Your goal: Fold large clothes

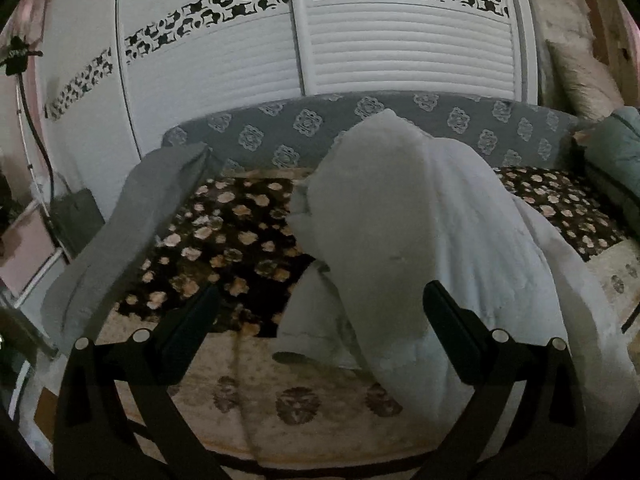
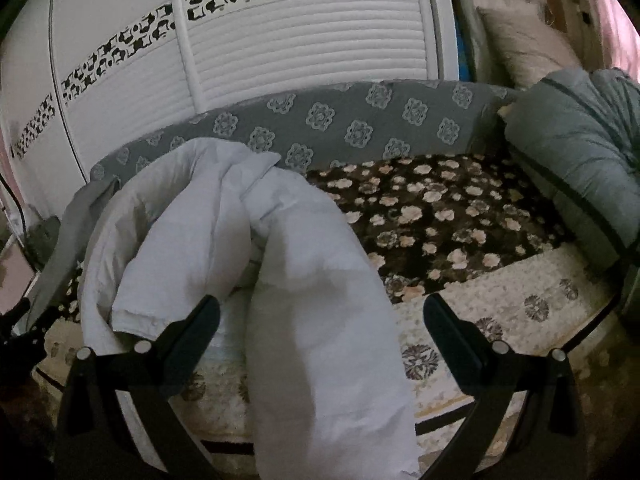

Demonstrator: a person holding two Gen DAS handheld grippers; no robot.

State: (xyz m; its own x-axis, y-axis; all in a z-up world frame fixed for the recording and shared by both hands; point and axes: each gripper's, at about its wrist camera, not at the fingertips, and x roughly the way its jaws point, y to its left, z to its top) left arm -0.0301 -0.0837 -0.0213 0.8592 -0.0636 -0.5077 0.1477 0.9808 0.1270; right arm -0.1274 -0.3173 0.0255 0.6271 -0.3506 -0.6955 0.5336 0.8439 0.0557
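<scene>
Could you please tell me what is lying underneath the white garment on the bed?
The white garment lies across a dark floral blanket and a cream patterned bedspread. Whatever sits directly beneath its bulk is covered.

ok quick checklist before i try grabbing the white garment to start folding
1. Left gripper jaws apart: ok.
2. Right gripper jaws apart: ok.
3. White garment within reach: ok, a bulky fold lies between the jaws in both views.
4. Garment spread flat: not ok, it is bunched and heaped on the floral blanket.
5. Clean edge or corner to pinch: cannot tell; a hem shows near the right gripper's left jaw, the rest is creased.
6. Fold space: not ok, grey cloth drapes at the left, a grey bundle at the right.
</scene>
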